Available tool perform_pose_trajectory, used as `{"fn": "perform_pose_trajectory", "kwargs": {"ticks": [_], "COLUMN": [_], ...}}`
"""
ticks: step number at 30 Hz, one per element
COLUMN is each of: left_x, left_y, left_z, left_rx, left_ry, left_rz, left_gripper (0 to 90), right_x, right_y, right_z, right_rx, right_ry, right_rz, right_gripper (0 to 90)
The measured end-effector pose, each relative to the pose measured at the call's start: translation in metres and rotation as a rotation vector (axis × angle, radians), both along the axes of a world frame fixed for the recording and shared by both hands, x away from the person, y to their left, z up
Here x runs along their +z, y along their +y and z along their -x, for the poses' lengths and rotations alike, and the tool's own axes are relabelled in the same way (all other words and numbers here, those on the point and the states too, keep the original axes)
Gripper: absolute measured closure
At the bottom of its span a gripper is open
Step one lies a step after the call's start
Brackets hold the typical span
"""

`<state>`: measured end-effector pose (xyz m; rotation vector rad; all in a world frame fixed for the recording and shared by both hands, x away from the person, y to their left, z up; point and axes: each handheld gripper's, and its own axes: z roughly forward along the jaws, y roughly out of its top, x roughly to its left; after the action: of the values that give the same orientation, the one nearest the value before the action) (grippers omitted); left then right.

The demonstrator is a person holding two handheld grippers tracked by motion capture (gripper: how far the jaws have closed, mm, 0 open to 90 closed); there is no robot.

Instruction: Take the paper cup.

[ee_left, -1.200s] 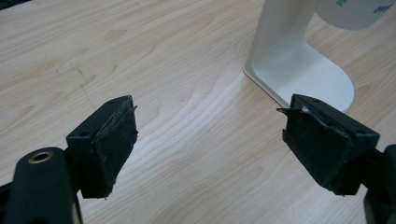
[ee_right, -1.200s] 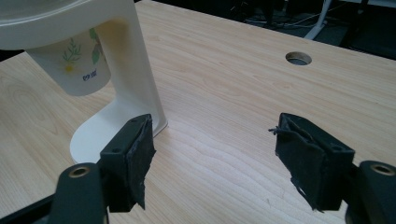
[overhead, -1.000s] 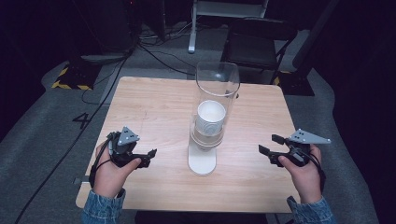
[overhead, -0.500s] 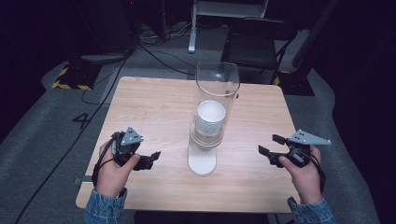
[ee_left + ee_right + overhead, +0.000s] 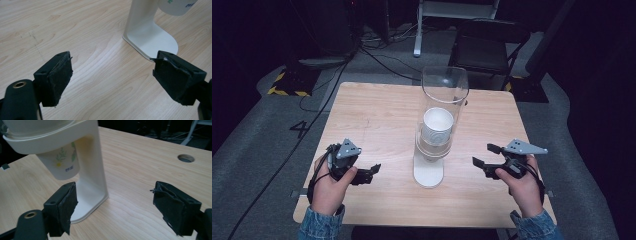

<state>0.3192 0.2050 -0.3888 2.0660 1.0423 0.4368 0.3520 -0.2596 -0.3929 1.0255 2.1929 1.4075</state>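
Cup dispenser [image 5: 432, 150] — between both grippers' spread jaws.

Wood table [image 5: 377, 115] (cable hole [image 5: 186, 158] in top). Dark chair [image 5: 487, 47] at 12 o'clock beyond far edge, cables [image 5: 382, 57] on grey floor at 11, hazard-striped tape [image 5: 287, 91] at 10.

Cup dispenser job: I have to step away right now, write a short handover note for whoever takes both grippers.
Left gripper: open, empty, low over the table, left of the dispenser base.
Right gripper: open, empty, right of the dispenser, jaws pointing at it.
Cup dispenser: upright mid-table, paper cup protruding from the bottom of its tube.
Done: both grippers placed either side.
Left: nothing gripped yet; probably pull the bottom cup out.
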Motion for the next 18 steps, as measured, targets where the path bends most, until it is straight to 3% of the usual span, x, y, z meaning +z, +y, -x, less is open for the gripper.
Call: {"fn": "perform_pose_trajectory", "kwargs": {"ticks": [7,10,18], "left_x": [-0.003,-0.002,-0.002], "left_y": [-0.001,-0.001,-0.002], "left_z": [0.0,0.0,-0.002], "left_rx": [-0.018,-0.014,-0.023], "left_ry": [0.016,0.015,0.017], "left_rz": [-0.008,-0.006,-0.008], "left_gripper": [15.7,15.8,15.7], "right_x": [-0.007,-0.012,-0.018], "right_y": [0.022,0.038,0.065], "right_z": [0.0,0.0,-0.002], "right_rx": [0.037,0.083,0.145], "right_ry": [0.012,0.025,0.03], "right_rz": [-0.006,-0.006,-0.016], "right_gripper": [18.3,17.9,16.3]}}
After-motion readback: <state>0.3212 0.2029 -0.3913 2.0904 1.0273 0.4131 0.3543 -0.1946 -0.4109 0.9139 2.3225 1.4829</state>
